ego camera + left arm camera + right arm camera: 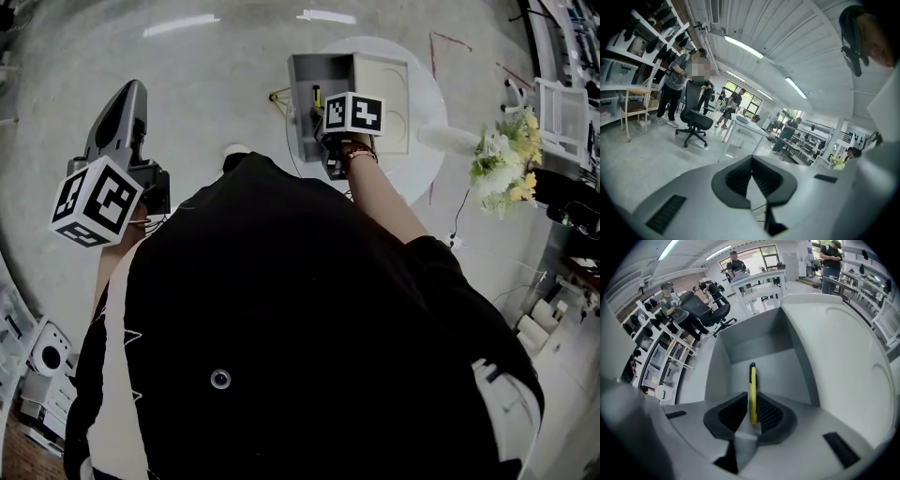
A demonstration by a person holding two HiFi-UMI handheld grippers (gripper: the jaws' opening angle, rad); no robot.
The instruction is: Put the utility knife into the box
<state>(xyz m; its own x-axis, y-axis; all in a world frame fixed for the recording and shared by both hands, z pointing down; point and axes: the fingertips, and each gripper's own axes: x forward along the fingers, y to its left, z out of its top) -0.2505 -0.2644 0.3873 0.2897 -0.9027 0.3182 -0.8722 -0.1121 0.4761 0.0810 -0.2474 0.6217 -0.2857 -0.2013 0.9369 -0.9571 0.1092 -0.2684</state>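
**Right tongs** [752,414]: pinching a slim yellow utility knife with a black tip [753,387] edge-on between their ribbed black pads. The knife's body stands out beyond the pads and points into an open grey rectangular box [750,339]. The knife is thus over the box's mouth but not resting in it. The grip probably serves to lower the knife nearer the box floor instead of letting it drop.

**Left tongs** [751,174]: pressed together at the tips with nothing between them and tilted up at the room, well apart from the work. This hand appears idle, as the task seems to need only one.

**Head view:** the right tongs reach forward over the box, which stands at the edge of a round white counter [427,141], beside a cream moulded tray with a round recess [386,89]. The left tongs hang over pale grey floor [216,94].

**Writing:** no brand or label can be read on the knife or the box. The only print is the black-and-white square markers on the cube of each gripper [353,112].
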